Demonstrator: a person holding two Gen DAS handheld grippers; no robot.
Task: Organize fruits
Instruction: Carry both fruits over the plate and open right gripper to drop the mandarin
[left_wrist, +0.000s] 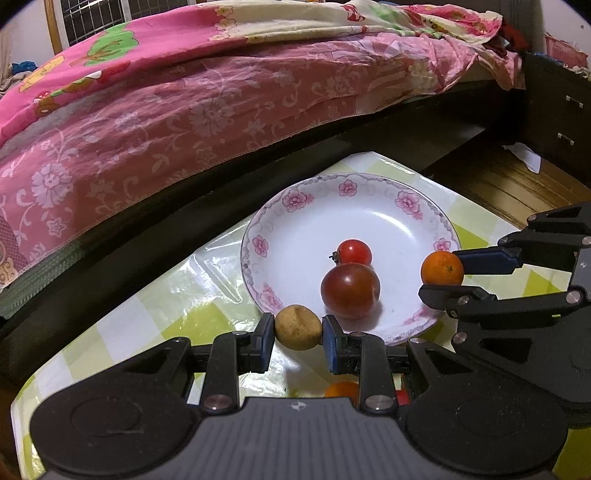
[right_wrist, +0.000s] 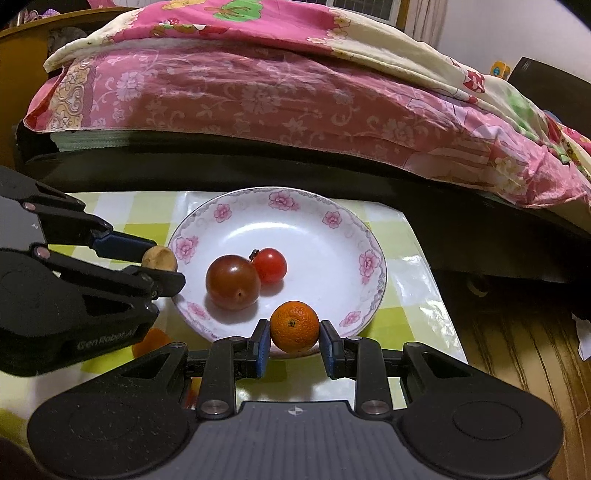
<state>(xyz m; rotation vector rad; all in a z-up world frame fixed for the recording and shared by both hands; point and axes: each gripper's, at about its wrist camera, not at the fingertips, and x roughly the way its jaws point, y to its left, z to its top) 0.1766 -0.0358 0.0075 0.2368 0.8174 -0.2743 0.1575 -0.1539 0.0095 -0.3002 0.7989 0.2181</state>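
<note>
Tan, dimpled round fruit (left_wrist: 298, 327)

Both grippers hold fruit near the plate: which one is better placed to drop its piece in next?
Right, narrowly. Its small orange already hangs over the plate rim, while the left gripper's yellowish-brown fruit sits just outside the rim.

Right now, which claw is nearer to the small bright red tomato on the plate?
Hard to call; left perhaps slightly. The left claw, holding the brown fruit, and the right claw, holding the orange, both sit at the rim, flanking the tomato.
</note>
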